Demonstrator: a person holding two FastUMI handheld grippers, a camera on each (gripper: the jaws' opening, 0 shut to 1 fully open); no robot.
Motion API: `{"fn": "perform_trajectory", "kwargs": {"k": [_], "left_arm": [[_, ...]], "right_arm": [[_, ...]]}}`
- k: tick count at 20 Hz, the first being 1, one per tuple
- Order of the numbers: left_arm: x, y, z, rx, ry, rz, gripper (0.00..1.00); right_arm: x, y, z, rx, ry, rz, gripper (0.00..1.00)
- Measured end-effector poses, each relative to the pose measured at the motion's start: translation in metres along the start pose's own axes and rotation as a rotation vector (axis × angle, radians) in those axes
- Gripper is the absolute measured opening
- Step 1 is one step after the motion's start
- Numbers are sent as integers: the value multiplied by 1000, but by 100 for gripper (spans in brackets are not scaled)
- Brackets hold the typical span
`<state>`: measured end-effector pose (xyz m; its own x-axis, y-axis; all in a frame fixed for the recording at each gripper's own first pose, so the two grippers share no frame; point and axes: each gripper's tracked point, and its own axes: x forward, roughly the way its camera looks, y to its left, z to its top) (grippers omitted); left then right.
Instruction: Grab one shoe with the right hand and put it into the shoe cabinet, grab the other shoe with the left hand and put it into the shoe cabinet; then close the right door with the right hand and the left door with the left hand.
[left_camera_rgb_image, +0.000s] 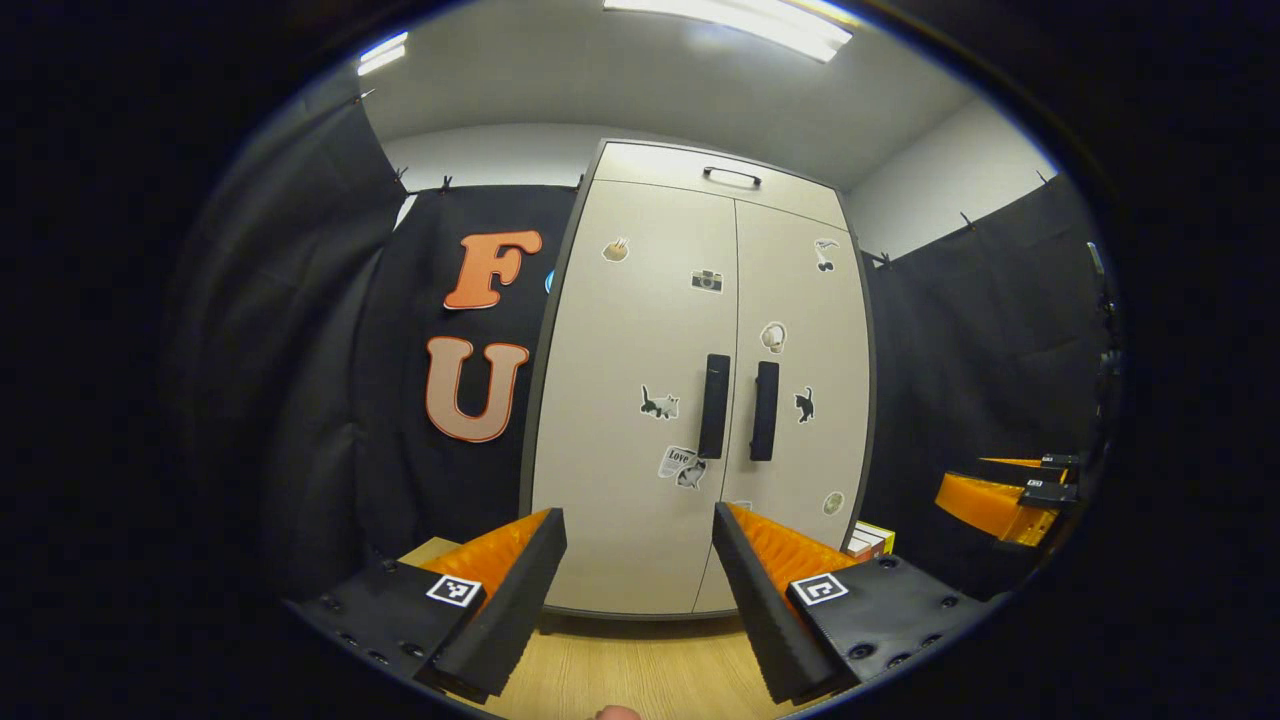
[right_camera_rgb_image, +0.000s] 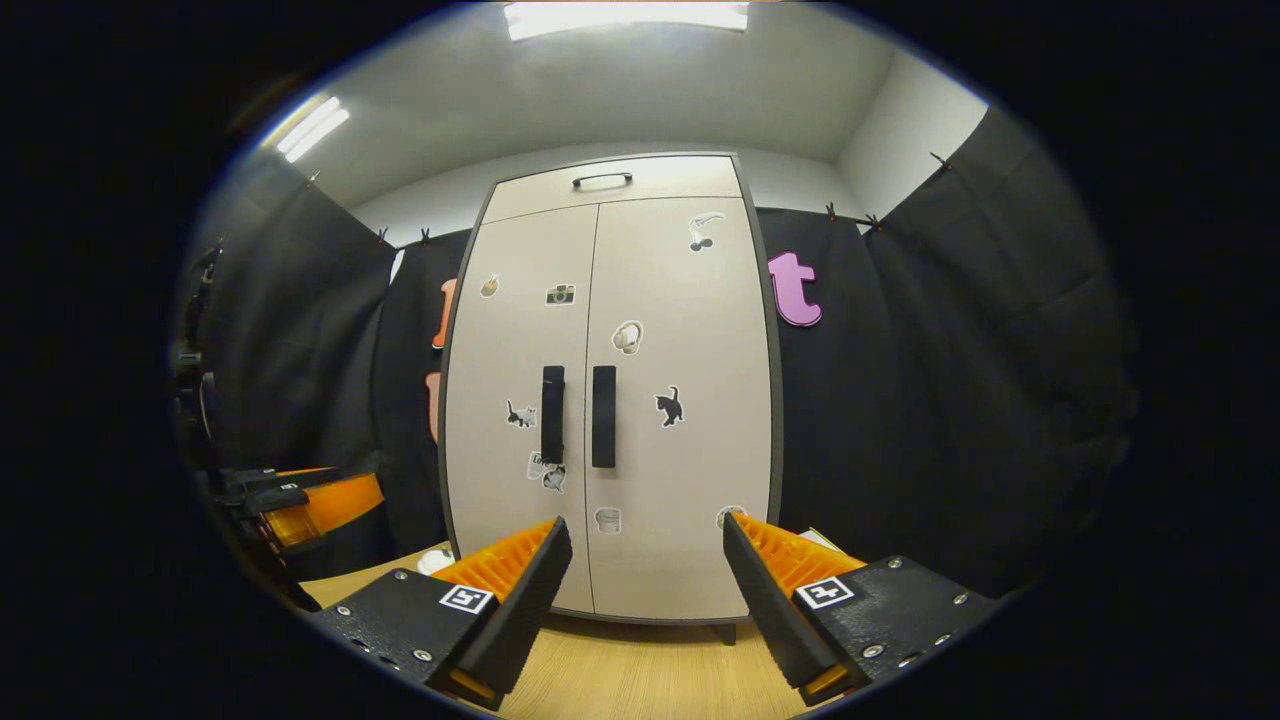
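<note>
The tall cream-white two-door shoe cabinet (left_camera_rgb_image: 700, 400) stands straight ahead on the pale wood-grain worktop (left_camera_rgb_image: 640, 670), and both of its doors look flush shut, the seam between them running top to bottom with no gap that I can make out. No shoes lie anywhere on the bare strip of worktop before it, so I judge they are already inside and the closing is done or all but done.

The two long black vertical door handles (left_camera_rgb_image: 714, 405) sit side by side at the seam, their long axes upright. From the left gripper (left_camera_rgb_image: 640, 590) the cabinet lies dead ahead and apart, handles just right of centre and above the jaws. From the right gripper (right_camera_rgb_image: 645, 590) the handles (right_camera_rgb_image: 603, 416) sit slightly left of centre, also above the jaws.

Both pairs of jaws stand wide apart, with nothing between their black-and-orange fingers (right_camera_rgb_image: 515, 600). Neither touches a door. The right gripper also appears off to the side in the left gripper view, level with the other, so neither hand looks nearer the cabinet.
</note>
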<state>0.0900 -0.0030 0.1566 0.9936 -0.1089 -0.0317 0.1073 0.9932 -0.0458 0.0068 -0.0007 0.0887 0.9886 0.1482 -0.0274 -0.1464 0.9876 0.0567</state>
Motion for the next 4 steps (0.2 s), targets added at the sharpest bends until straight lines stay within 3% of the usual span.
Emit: {"fn": "perform_trajectory", "kwargs": {"k": [4], "left_arm": [[-4,1,-2,-6,9,8,96]], "right_arm": [[-2,-2,-4,13,6,0,94]]}}
